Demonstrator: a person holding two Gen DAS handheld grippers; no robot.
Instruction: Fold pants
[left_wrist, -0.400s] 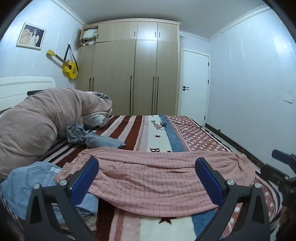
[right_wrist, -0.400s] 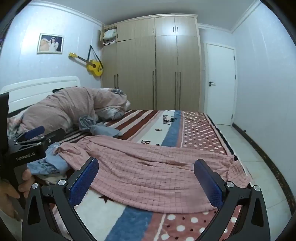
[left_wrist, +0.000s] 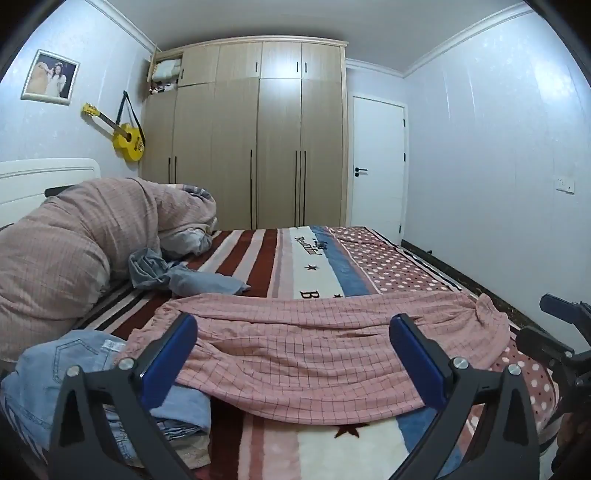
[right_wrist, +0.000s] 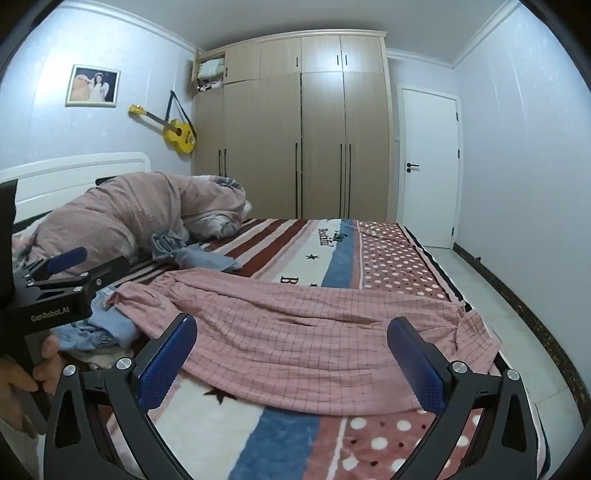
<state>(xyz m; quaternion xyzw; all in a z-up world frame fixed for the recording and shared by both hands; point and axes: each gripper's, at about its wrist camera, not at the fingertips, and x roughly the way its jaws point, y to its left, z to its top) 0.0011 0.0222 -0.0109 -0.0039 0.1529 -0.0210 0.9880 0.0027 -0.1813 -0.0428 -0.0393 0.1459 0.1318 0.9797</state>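
Note:
Pink checked pants (left_wrist: 314, 350) lie spread across the striped bed, also in the right wrist view (right_wrist: 314, 339). My left gripper (left_wrist: 295, 332) is open and empty, held just above the near edge of the pants. My right gripper (right_wrist: 291, 332) is open and empty, also just above the pants' near edge. The left gripper shows at the left of the right wrist view (right_wrist: 66, 269); the right gripper shows at the right edge of the left wrist view (left_wrist: 561, 325).
Folded blue jeans (left_wrist: 74, 369) sit at the near left. A crumpled blue garment (left_wrist: 177, 273) lies beyond the pants. A pink quilt (left_wrist: 66, 251) is heaped at the headboard. The bed's right edge (right_wrist: 491, 365) drops to the tiled floor.
Both views have barely shifted. The pants lie as before and both grippers stay open.

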